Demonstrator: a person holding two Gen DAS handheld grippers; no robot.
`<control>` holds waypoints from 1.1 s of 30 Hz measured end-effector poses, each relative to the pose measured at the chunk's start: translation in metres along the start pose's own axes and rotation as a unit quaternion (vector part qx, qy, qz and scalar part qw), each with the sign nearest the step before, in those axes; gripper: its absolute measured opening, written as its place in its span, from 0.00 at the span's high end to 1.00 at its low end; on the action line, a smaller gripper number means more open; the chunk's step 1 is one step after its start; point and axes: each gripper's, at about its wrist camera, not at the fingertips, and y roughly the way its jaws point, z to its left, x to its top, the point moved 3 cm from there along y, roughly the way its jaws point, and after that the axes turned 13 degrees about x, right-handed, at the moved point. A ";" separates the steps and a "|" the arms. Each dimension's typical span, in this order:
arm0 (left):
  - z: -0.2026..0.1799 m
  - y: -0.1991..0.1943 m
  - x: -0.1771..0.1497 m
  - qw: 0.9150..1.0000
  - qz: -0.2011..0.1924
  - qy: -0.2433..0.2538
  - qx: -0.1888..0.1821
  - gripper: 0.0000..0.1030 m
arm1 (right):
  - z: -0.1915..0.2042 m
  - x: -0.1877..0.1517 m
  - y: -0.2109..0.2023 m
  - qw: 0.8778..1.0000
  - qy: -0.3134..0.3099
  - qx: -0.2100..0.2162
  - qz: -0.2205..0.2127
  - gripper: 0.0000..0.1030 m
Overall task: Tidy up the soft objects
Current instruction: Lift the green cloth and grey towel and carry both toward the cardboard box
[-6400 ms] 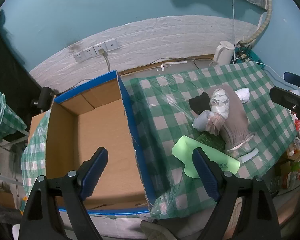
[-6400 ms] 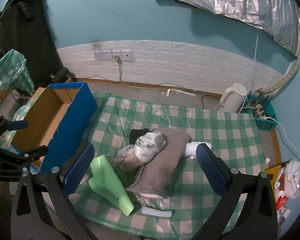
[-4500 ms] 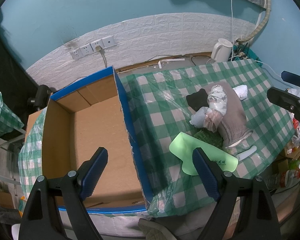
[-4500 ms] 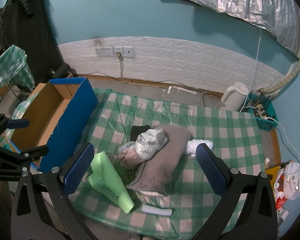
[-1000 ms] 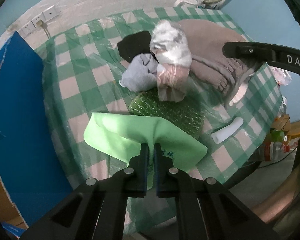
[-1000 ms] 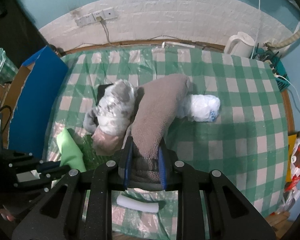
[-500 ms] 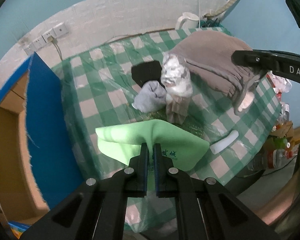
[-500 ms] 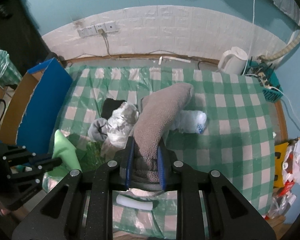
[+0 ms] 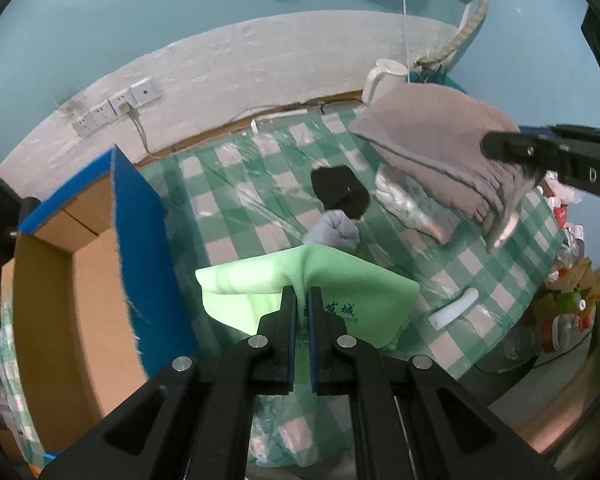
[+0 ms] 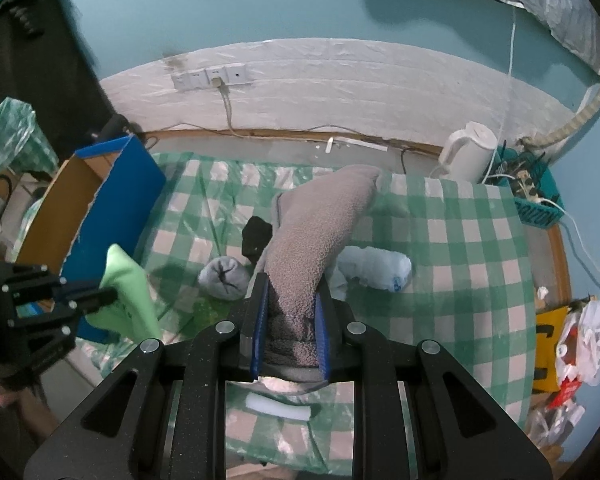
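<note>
My left gripper (image 9: 302,300) is shut on a light green cloth (image 9: 260,280) and holds it above the table's front left corner, next to the open cardboard box (image 9: 80,264) with blue walls. My right gripper (image 10: 290,300) is shut on a grey-brown fleece garment (image 10: 320,220), lifted off the checked table (image 10: 460,240); the garment (image 9: 432,136) also shows in the left wrist view. A black sock (image 9: 340,192), a rolled grey sock (image 9: 334,232) and a plastic-wrapped bundle (image 9: 408,204) lie on the table.
A white plastic-wrapped roll (image 10: 376,268) and a white foam piece (image 10: 278,404) lie on the table. A white kettle (image 10: 468,152) and a teal basket of cables (image 10: 528,196) stand at the back right. Bags and clutter (image 10: 580,340) sit right of the table.
Both grippers have risen with their loads. The green cloth has moved left toward the box. The fleece garment has lifted off the bundle and socks.
</note>
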 end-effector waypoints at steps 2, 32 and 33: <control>0.004 -0.004 0.002 1.000 -0.007 -0.003 0.006 0.95 | 0.002 0.000 -0.001 1.000 -0.002 0.002 -0.001 0.81; 0.082 -0.047 -0.001 0.996 -0.043 -0.071 0.031 0.95 | 0.077 0.034 -0.007 0.997 -0.054 0.042 -0.021 0.81; 0.086 -0.048 -0.002 0.996 -0.043 -0.076 0.031 0.95 | 0.082 0.035 -0.006 0.997 -0.056 0.045 -0.021 0.81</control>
